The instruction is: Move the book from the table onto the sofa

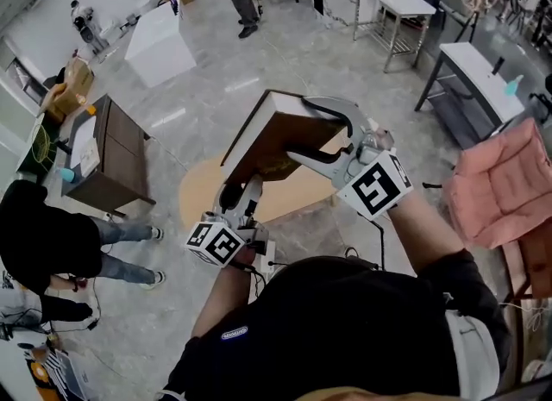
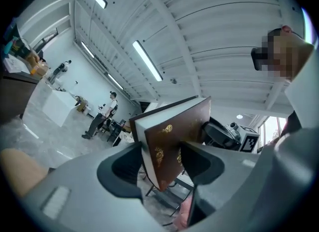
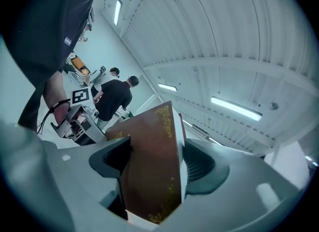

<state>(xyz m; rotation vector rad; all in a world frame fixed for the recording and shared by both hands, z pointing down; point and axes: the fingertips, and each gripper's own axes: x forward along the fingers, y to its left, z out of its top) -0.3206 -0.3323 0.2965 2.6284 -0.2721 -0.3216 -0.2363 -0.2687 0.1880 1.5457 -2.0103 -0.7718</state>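
The left tool [image 1: 237, 203] is clamping the lower corner of the book [image 1: 274, 143]: in the left gripper view the two jaws of the left tool [image 2: 162, 163] are pressing on the opposite covers of the book [image 2: 175, 126], with the white page block showing between them. The right tool [image 1: 324, 136] is gripping the same book from the other side. In the right gripper view the jaws of the right tool [image 3: 152, 166] are bearing on both covers of the book [image 3: 149, 146], one pad on each face. The book is dark brown with gold ornament on the cover. It is hanging clear in the air, tilted, with the two tools alone carrying it. In the head view it is sitting above the round tan desk [image 1: 200, 191] and is not touching it. A pink cushion [image 1: 509, 184] is lying at the right edge of the head view, well apart from the book. The marker cube [image 1: 216, 242] of the left tool is facing the camera below the book, and the marker cube [image 1: 375, 185] of the right tool is showing just right of it. A brown cabinet [image 1: 121, 162] is standing on the grey floor [image 1: 216, 106] to the left. A person in black [image 1: 43, 235] is standing near that cabinet.
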